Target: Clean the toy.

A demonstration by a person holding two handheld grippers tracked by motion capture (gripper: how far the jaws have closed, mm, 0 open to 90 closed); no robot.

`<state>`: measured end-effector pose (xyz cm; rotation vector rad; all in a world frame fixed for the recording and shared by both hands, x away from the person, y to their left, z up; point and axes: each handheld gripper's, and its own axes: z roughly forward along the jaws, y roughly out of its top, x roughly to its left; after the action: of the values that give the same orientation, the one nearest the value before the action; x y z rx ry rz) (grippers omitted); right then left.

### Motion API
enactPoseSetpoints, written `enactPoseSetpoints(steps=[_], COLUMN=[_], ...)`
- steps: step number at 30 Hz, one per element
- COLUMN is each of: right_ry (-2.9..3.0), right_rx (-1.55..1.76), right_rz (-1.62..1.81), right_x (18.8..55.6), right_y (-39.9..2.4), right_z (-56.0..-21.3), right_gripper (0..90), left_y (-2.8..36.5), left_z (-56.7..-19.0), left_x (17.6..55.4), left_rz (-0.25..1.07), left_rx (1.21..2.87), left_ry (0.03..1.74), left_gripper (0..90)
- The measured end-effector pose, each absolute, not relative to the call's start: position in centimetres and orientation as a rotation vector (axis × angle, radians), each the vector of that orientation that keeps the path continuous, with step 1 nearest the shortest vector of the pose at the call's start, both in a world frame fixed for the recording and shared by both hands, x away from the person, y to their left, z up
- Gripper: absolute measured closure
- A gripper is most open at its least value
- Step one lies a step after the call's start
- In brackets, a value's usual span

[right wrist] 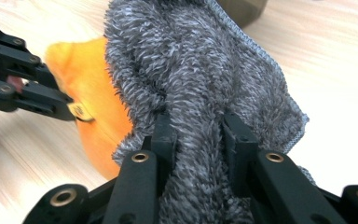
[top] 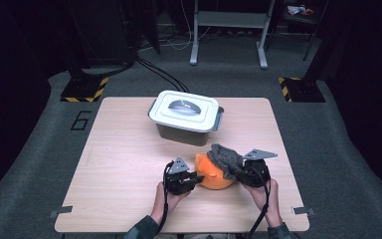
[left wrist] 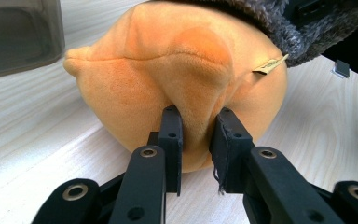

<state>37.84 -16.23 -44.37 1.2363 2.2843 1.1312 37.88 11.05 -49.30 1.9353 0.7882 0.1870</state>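
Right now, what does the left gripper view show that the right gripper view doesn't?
Left gripper view alone: the left gripper shut on a fold of the orange plush, with the grey wall of the bin at upper left.

Right gripper view alone: the right gripper shut on the grey cloth.

Both: plush, cloth draped over it, the plush's small tag and the table.

Orange plush toy (top: 213,175) partly hidden beneath the grey towel (top: 226,158)
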Motion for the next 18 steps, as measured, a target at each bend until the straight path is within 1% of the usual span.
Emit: enactPoseSetpoints(steps=[7, 15, 18], right_ry=[2.256, 2.228, 2.219], right_rx=[1.334, 1.426, 1.424], right_rz=[1.098, 1.026, 1.032], right_x=[38.1, 39.2, 39.1], right_y=[-18.0, -19.5, -19.8], right_z=[-45.8, -48.1, -48.2], right_gripper=[69.9, 70.4, 70.7], left_y=[11.1, 10.9, 10.9], left_z=[-49.3, -49.1, -49.0], left_x=[37.9, 37.7, 37.7], left_rz=[0.183, 0.181, 0.19], left_rx=[1.935, 1.929, 1.936], left_ry=[0.788, 0.787, 0.782], left_gripper=[75.0, 75.1, 75.1])
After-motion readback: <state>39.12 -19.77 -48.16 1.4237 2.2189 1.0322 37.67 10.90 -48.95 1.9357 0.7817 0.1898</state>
